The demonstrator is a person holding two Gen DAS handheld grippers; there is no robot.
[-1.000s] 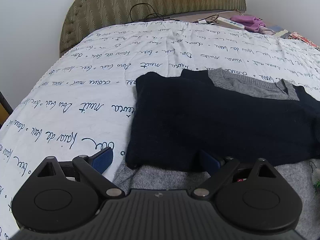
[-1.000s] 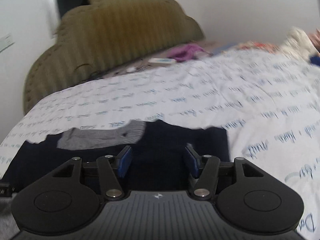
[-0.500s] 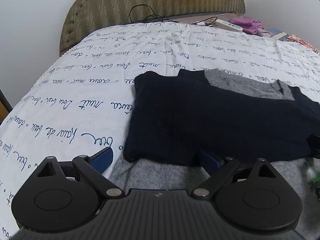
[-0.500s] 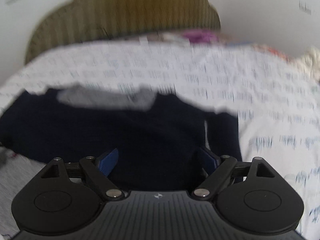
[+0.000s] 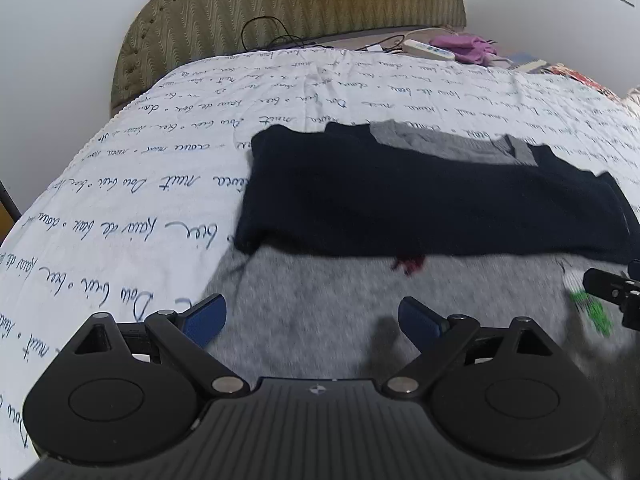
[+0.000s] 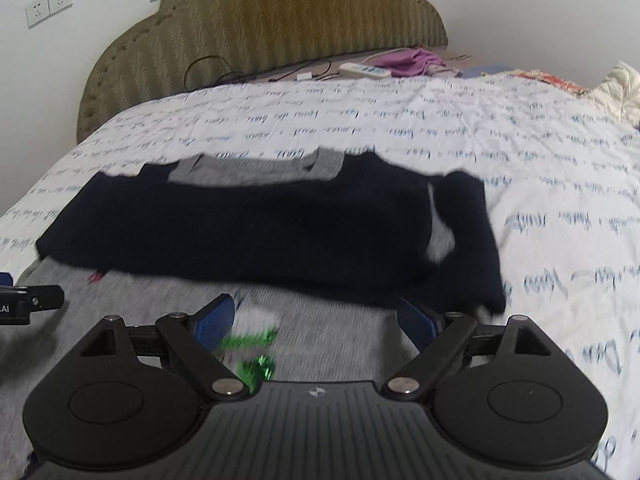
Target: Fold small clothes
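— On the bedspread (image 5: 168, 168), where's the sweater?
— The navy-and-grey sweater (image 6: 256, 224) lies flat, sleeves folded across; the grey hem is nearest.
— Grippers?
— Left gripper (image 5: 312, 314) gapes empty; right gripper (image 6: 316, 316) has just been opening, nothing between its jaws. Next (I'd judge): pinch the hem corners, fold upward.
— Containers?
— None visible.

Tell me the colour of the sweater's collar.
The knitted sweater's ribbed collar is grey, against dark navy folded sleeves; the right wrist view shows it best.

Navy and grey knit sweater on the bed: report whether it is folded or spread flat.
Partly folded. The navy and grey knit sweater has its navy sleeves laid across the chest, while its grey lower half lies spread toward the grippers.
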